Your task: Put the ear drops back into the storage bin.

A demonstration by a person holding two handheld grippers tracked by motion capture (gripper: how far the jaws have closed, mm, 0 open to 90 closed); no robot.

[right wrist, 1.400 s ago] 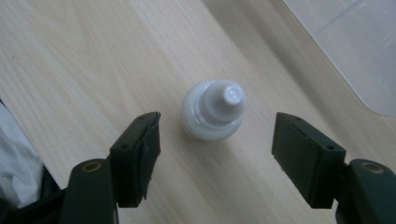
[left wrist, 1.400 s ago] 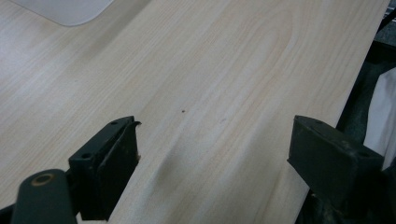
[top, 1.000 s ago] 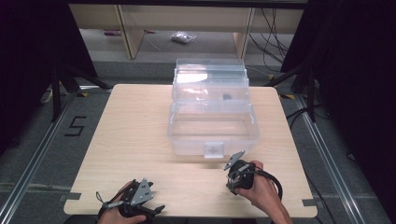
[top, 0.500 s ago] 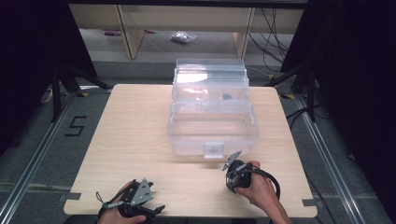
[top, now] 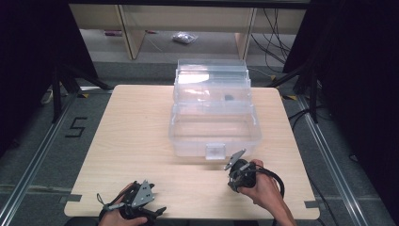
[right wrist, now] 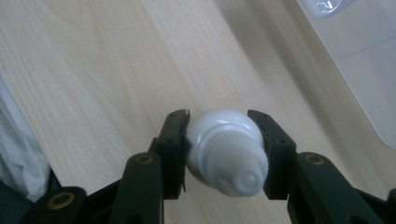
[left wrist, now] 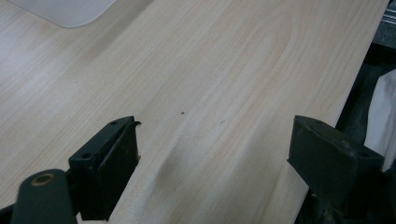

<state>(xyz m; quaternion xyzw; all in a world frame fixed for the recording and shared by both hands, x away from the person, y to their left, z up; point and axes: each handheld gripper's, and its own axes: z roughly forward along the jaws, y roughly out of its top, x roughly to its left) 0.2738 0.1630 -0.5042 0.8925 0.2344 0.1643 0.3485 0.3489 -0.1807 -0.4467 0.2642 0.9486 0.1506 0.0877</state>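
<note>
A small white bulb-shaped object [right wrist: 226, 151] with a ribbed neck sits clamped between the two black jaws of my right gripper [right wrist: 219, 122], held a little above the wooden table [right wrist: 107, 60]. From the high view the right gripper [top: 237, 173] is near the table's front right, just in front of a clear plastic box [top: 214, 113] with its lid raised. My left gripper [top: 141, 207] rests at the front left edge; its jaws [left wrist: 212, 140] stand wide apart over bare wood with nothing between them.
The clear box has a small latch [top: 215, 151] on its front wall and a small dark item [top: 229, 98] inside the upper part. A corner of the box [left wrist: 70, 11] appears far off in the left gripper view. Shelving stands beyond the table.
The right gripper has shifted very slightly; otherwise nothing visibly differs.
</note>
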